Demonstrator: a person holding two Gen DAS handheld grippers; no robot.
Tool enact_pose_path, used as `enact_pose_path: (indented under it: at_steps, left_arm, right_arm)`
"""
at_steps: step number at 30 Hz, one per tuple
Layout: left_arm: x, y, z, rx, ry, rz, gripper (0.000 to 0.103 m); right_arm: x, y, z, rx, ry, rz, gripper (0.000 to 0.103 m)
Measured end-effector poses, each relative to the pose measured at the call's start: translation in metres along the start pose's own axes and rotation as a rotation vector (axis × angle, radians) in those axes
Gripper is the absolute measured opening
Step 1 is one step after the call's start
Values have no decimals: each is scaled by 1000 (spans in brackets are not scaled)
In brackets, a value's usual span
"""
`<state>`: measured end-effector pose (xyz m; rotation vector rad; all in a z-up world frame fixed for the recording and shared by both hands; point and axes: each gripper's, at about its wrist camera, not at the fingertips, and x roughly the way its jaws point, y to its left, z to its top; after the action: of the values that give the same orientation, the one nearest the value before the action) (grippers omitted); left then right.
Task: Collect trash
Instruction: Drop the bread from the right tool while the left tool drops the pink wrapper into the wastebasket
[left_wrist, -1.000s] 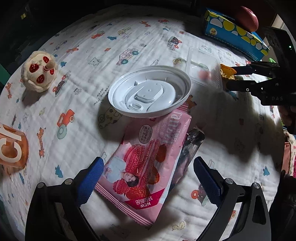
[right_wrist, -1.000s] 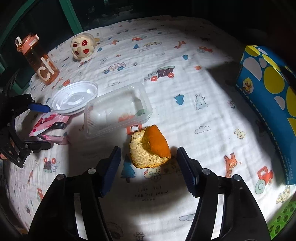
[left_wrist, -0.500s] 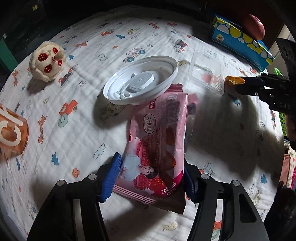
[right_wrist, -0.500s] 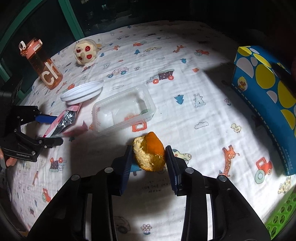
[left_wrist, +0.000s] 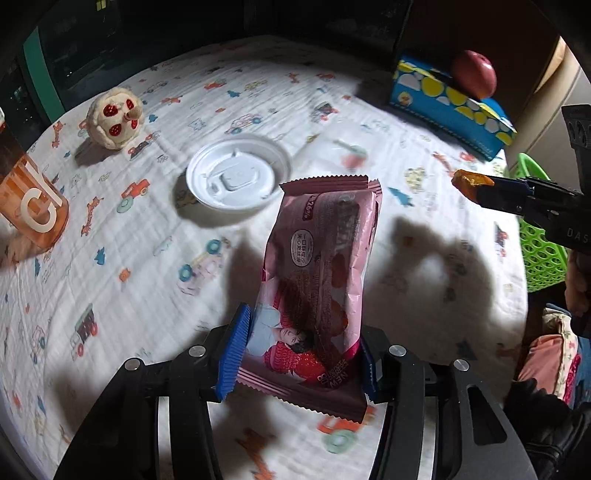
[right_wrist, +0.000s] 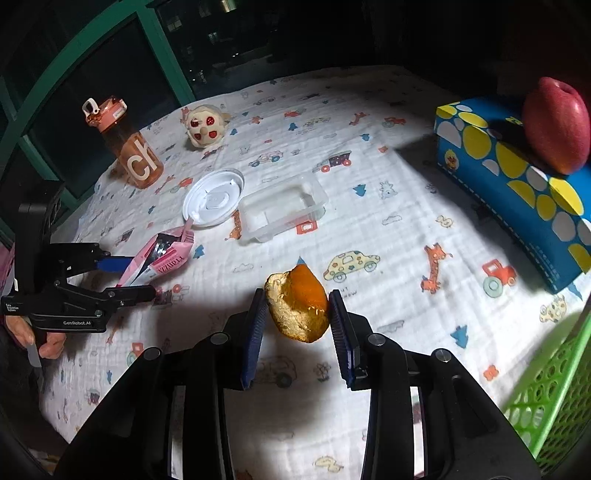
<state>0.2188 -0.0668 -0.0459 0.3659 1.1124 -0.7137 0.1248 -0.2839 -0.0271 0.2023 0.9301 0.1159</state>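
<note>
Trash sits in both tongs. The pink snack wrapper (left_wrist: 317, 284) is pinched between the blue pads of the left gripper (left_wrist: 299, 354). The wrapper has "NEW" printed near its bottom edge, "26%" near the top, and some small writing in a round label that is too tiny to read. It stands up from the tongs, lifted off the cloth, and its dark shadow falls on the cloth under it. In the right wrist view the same wrapper (right_wrist: 159, 258) pokes out sideways from the left tongs, and the silver inside shows.

The orange peel (right_wrist: 298, 303) is squeezed between the pads of the right gripper (right_wrist: 297, 325). It is held up over the cloth. In the left wrist view only a bit of the peel (left_wrist: 468, 181) sticks out past the tip of the right tongs.

The side of the left tongs reads "GenRobot.AI". A bare hand (right_wrist: 44, 338) holds its handle low at the left edge, and the tongs point toward the middle of the cloth. The right tongs reach in from the right side, near the green basket (left_wrist: 539, 236).

The orange bottle (right_wrist: 127, 147) has big white letters "ch" on it. A white lid (right_wrist: 213, 197) lies on the cartoon cloth (right_wrist: 369, 229) just beside a clear plastic box (right_wrist: 282, 208). A small plush toy (right_wrist: 204, 125) sits farther back. A red apple (right_wrist: 556, 125) rests on top of a blue box with yellow dots (right_wrist: 513, 177).
</note>
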Motion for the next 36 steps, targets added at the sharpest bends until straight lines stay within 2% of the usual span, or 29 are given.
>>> enact_pose_path:
  at_steps: [6, 14, 25, 27, 36]
  left_arm:
    - [-24, -41, 1, 29, -57, -31, 50]
    - [-44, -112, 24, 130, -123, -82, 50]
    - [-41, -206, 54, 245, -136, -177, 50]
    - [-39, -220, 58, 260, -135, -192, 50]
    - [-28, -245, 61, 276, -115, -214, 50]
  right_arm:
    - [-37, -12, -17, 25, -41, -25, 35]
    - [-86, -48, -40, 84, -104, -104, 35]
    - [-144, -120, -80, 216, -165, -241, 35]
    - [-151, -130, -87, 234, -171, -262, 31]
    - [-171, -161, -112, 315, -194, -295, 31]
